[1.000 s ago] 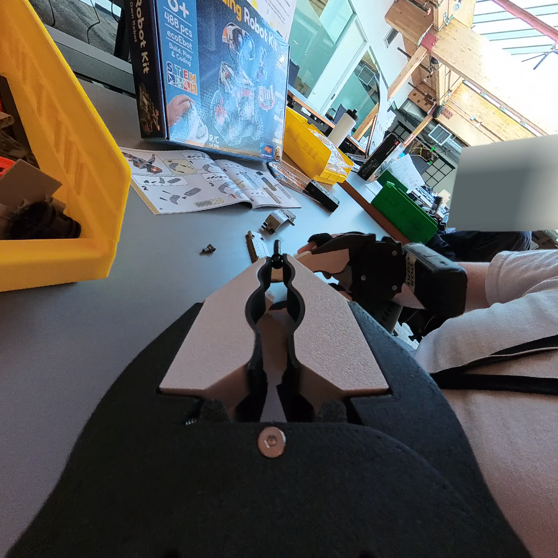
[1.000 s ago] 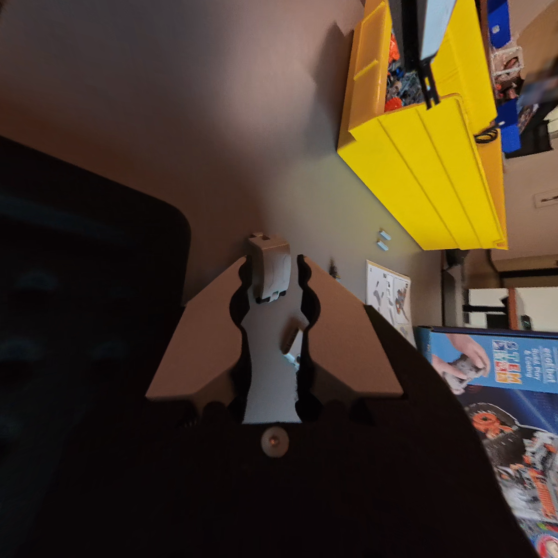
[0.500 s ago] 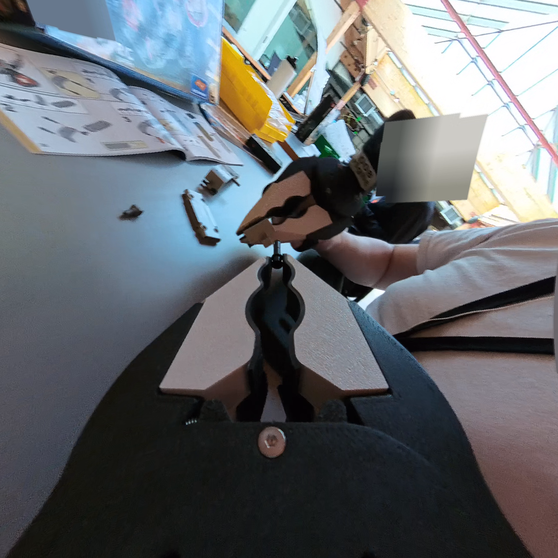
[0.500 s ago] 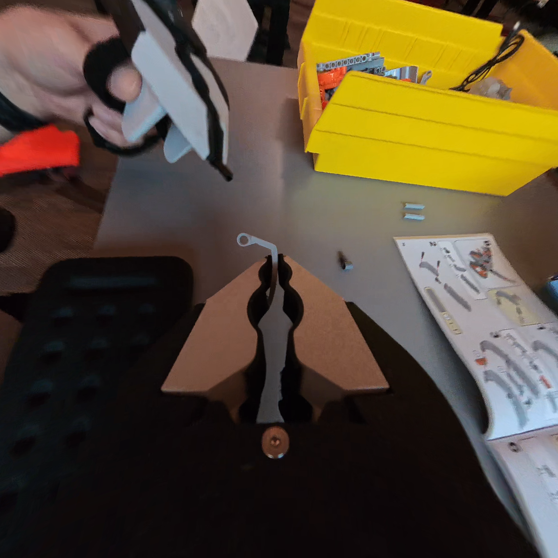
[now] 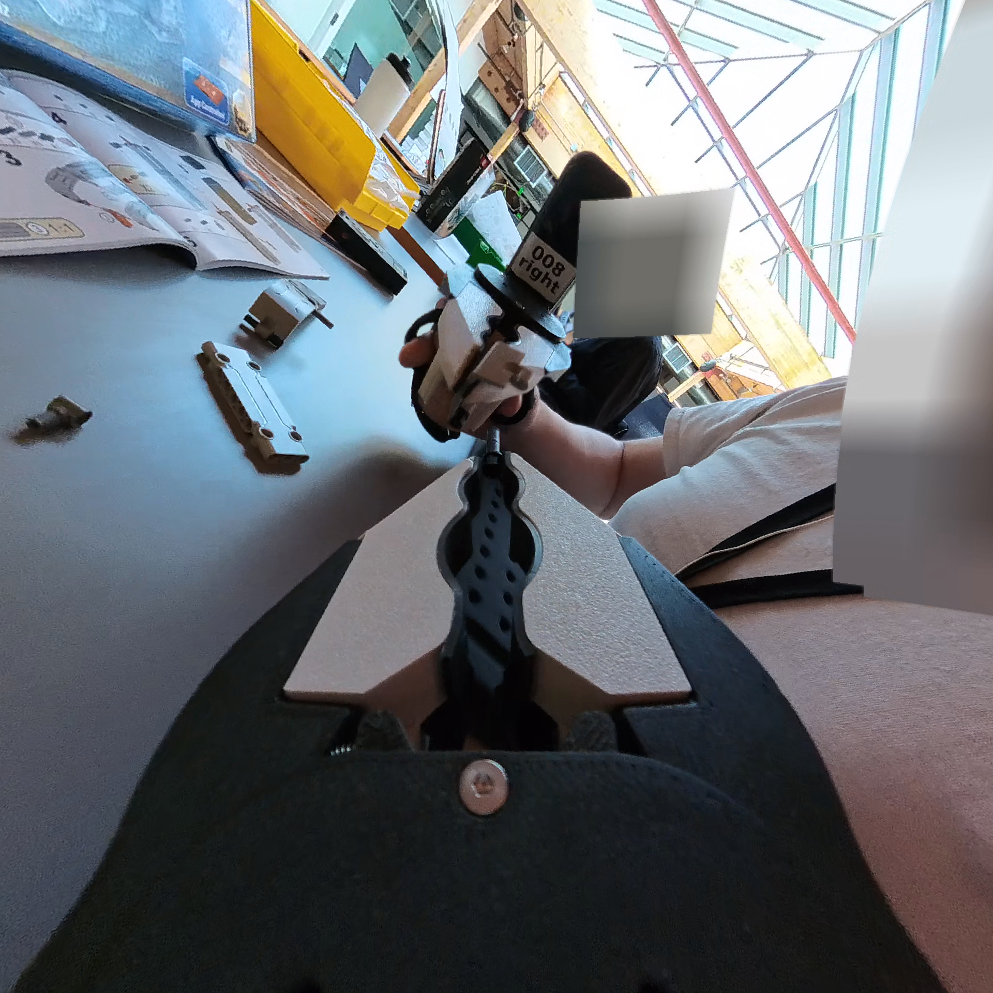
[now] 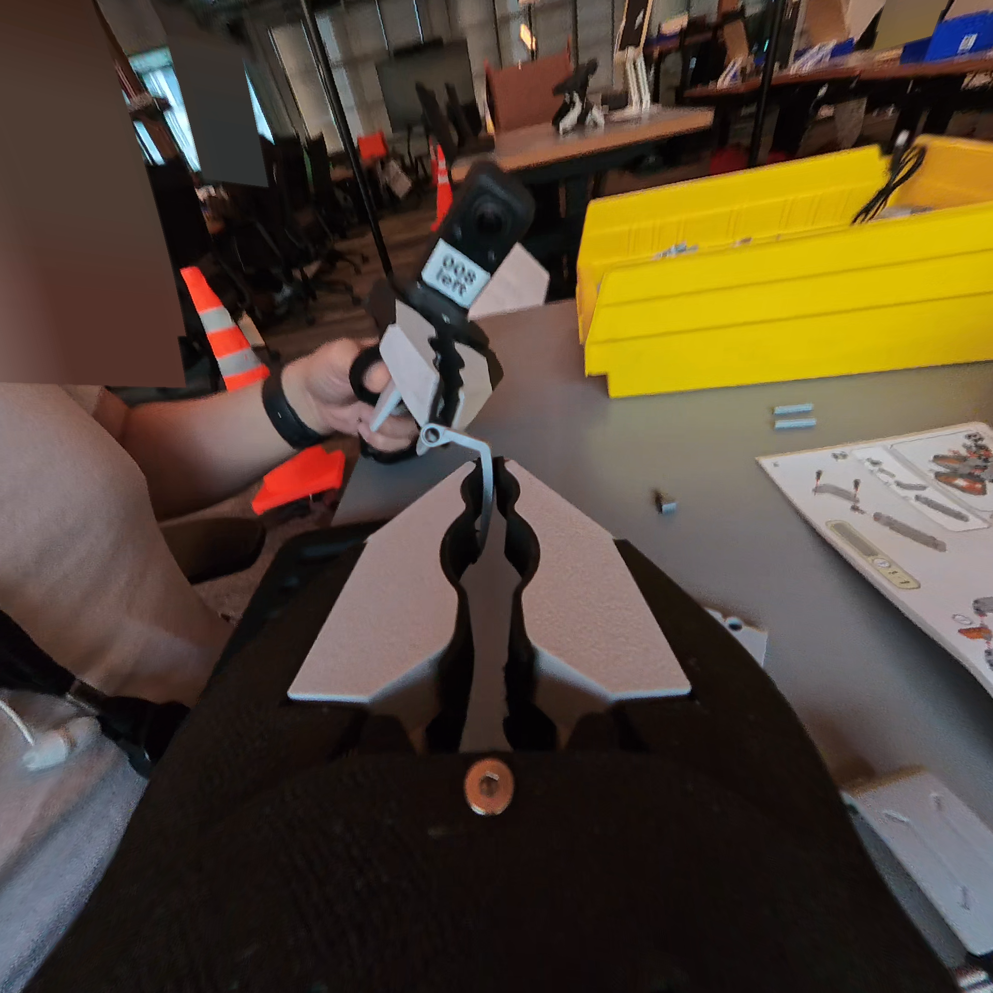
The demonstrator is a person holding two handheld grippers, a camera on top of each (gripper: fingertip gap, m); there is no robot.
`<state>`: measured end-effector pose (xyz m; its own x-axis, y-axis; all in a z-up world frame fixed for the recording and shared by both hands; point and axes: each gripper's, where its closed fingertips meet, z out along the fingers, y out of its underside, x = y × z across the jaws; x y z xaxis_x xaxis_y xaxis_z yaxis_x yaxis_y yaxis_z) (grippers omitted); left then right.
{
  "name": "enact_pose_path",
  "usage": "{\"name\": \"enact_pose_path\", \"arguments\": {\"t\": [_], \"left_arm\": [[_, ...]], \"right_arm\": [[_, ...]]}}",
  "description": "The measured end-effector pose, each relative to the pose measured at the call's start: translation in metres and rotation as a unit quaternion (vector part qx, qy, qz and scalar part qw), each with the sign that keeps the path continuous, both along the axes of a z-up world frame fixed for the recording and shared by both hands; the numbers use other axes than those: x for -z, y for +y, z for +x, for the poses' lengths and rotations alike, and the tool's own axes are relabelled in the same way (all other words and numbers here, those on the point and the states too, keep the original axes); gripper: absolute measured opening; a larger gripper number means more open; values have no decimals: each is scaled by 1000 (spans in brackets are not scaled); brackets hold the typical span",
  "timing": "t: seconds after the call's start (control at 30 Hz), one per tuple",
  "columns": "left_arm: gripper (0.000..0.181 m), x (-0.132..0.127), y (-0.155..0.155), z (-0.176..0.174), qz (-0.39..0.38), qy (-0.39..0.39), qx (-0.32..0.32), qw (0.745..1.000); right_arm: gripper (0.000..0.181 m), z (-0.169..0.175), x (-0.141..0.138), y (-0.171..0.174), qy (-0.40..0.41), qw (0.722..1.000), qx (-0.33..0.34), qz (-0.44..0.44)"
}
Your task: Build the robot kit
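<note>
My left gripper (image 5: 491, 459) is shut on a small black pin (image 5: 493, 445) that sticks out past its tips. My right gripper (image 6: 490, 467) is shut on a thin grey bent beam (image 6: 458, 438) whose round end hole points left. Both are held above the grey table (image 5: 134, 537), tip to tip. In the left wrist view the right gripper (image 5: 475, 416) sits just beyond the pin. In the right wrist view the left gripper (image 6: 448, 419) has its tips at the beam's end hole. I cannot tell whether the pin is in the hole.
On the table lie a flat grey plate (image 5: 252, 408), a grey block (image 5: 282, 311), a small dark part (image 5: 51, 419), an open instruction booklet (image 6: 913, 516), two light blue pins (image 6: 794, 416) and yellow bins (image 6: 779, 301). A blue box (image 5: 134, 48) stands behind. Left tips to right tips: about 4 cm. Between my right fingertips and the grey block (image 5: 282, 311) there is roughly 15 cm. Seen from the right wrist view (image 6: 883, 789) as well.
Both grippers rose off the table and turned toward each other. The right gripper, down near the table a second ago, now holds the beam up against the left gripper's pin.
</note>
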<state>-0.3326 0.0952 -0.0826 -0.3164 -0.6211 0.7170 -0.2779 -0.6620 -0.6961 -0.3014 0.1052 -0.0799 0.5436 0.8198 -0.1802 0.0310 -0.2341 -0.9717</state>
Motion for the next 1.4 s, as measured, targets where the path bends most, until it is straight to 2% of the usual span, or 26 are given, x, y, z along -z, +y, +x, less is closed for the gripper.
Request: {"name": "enact_pose_path", "arguments": {"t": [0.07, 0.17, 0.27, 0.43, 0.67, 0.77, 0.93, 1.07, 1.17, 1.27, 1.33, 1.4], "left_arm": [[4, -5, 2, 2, 9, -7, 4, 1000], [5, -14, 0, 5, 44, -17, 16, 999], [4, -20, -5, 8, 91, -26, 35, 995], [4, -19, -13, 12, 127, -38, 68, 989], [4, -21, -16, 14, 112, -44, 68, 990], [4, -21, -14, 13, 99, -47, 62, 992], [4, -21, -12, 3, 99, -66, 55, 991], [4, -28, -10, -8, 92, -106, 58, 988], [4, -31, -8, -13, 80, -115, 55, 989], [4, -32, -10, -15, 91, -112, 56, 988], [4, -31, -10, -15, 106, -104, 51, 988], [4, -29, -9, -16, 116, -94, 46, 988]], "right_arm": [[1, 5, -15, 1, 47, 999, 3, 4], [1, 14, -20, 3, 88, 996, 10, -17], [2, 24, -18, 10, 95, 995, 36, -21], [2, 18, -19, 5, 107, 994, 12, -23], [2, 19, -6, 8, 77, 996, 24, -47], [2, 22, -7, 10, 57, 997, 42, -27], [1, 28, -5, 16, -71, 990, 105, 67], [1, 35, -6, 21, -187, 960, 149, 148], [1, 44, -18, 29, -340, 886, 173, 262], [1, 42, -23, 41, -432, 827, 159, 322], [1, 42, -20, 50, -461, 806, 149, 340], [1, 44, -17, 57, -466, 803, 151, 338]]}}
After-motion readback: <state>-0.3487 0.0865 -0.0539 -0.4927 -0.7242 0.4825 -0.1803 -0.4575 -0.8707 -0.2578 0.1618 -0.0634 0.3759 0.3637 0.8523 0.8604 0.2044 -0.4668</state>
